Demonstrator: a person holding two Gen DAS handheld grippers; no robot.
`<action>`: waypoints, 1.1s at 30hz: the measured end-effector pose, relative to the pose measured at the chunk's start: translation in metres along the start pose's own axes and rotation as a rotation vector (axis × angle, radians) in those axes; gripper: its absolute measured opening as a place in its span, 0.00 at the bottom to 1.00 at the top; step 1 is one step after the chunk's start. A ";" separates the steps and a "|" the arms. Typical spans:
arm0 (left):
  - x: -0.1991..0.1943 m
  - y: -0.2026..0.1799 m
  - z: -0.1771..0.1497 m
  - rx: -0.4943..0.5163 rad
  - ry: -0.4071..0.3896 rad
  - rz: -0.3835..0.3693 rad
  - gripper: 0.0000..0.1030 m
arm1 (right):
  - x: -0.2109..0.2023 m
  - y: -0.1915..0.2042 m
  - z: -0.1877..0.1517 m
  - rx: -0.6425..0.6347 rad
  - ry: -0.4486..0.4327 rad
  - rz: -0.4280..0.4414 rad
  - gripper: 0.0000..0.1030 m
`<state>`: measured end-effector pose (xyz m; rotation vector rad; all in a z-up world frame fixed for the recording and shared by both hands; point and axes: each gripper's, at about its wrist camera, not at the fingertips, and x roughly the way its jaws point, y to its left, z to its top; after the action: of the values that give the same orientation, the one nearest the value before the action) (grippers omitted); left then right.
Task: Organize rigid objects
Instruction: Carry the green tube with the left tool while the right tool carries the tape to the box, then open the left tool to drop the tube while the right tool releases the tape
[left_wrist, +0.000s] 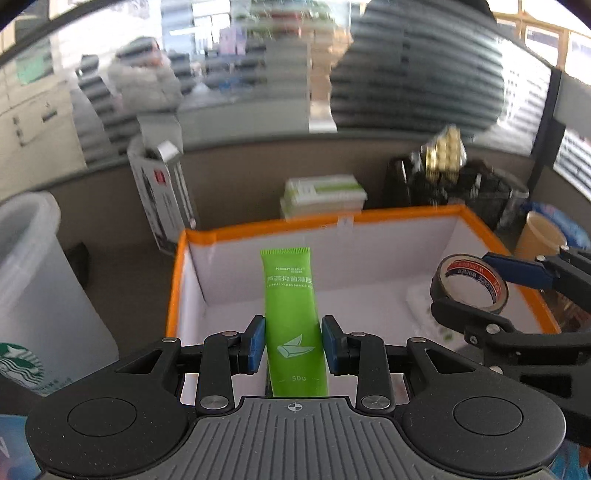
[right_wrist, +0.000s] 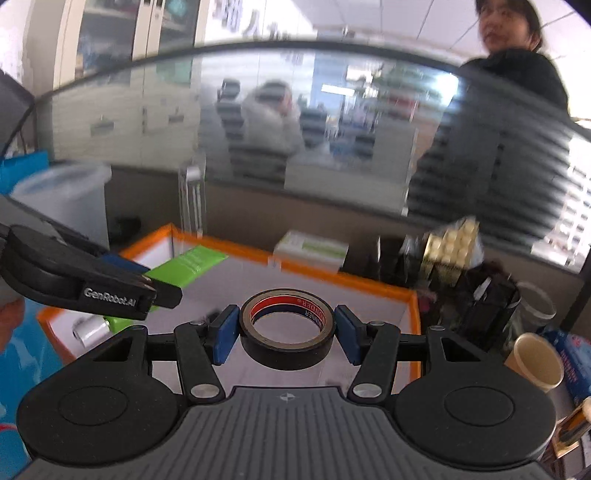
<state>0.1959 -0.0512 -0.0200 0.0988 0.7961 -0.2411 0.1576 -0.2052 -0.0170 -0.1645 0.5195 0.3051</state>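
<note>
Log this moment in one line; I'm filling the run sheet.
left gripper: shut on green tube | right gripper: shut on tape roll | both over orange-rimmed box | nothing released

Office bg: frosted-stripe glass partition (right_wrist: 295, 122) above grey divider wall (left_wrist: 240, 177), bright daylight behind.
</note>
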 end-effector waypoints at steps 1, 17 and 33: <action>0.004 0.000 -0.002 0.003 0.016 -0.006 0.30 | 0.004 -0.001 -0.003 0.000 0.022 0.000 0.52; 0.035 0.001 -0.010 0.012 0.148 -0.029 0.24 | 0.039 -0.005 -0.018 0.033 0.164 0.036 0.52; 0.021 0.001 -0.010 0.022 0.089 -0.015 0.26 | 0.040 0.010 -0.017 -0.005 0.154 0.025 0.55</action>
<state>0.2034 -0.0517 -0.0418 0.1247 0.8828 -0.2605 0.1794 -0.1900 -0.0531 -0.1880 0.6740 0.3196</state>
